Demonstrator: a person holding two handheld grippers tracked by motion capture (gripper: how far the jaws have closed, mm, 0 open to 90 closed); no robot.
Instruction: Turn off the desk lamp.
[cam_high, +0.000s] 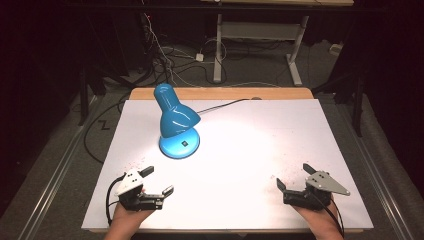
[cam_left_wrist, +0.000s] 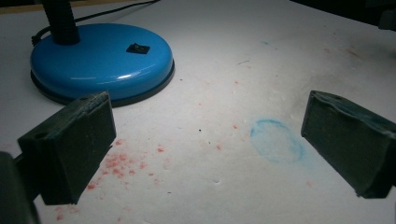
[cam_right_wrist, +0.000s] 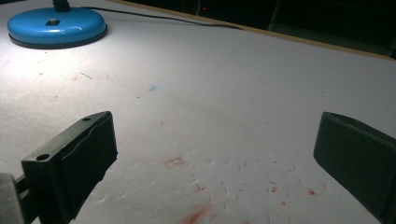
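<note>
left tool (cam_high: 159, 181) open, empty | right tool (cam_high: 292, 176) open, empty | lamp (cam_high: 176, 121): left gripper view adds base switch (cam_left_wrist: 137, 48)

lamp (cam_high: 176, 122): glossy blue | table (cam_high: 260, 150): white (red specks)

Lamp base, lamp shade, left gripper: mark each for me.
lamp base (cam_left_wrist: 100, 60), left gripper view, top of the blue disc
lamp shade (cam_high: 177, 120), high view, wide blue cone
left gripper (cam_high: 157, 181), high view, between its open fingertips
</note>
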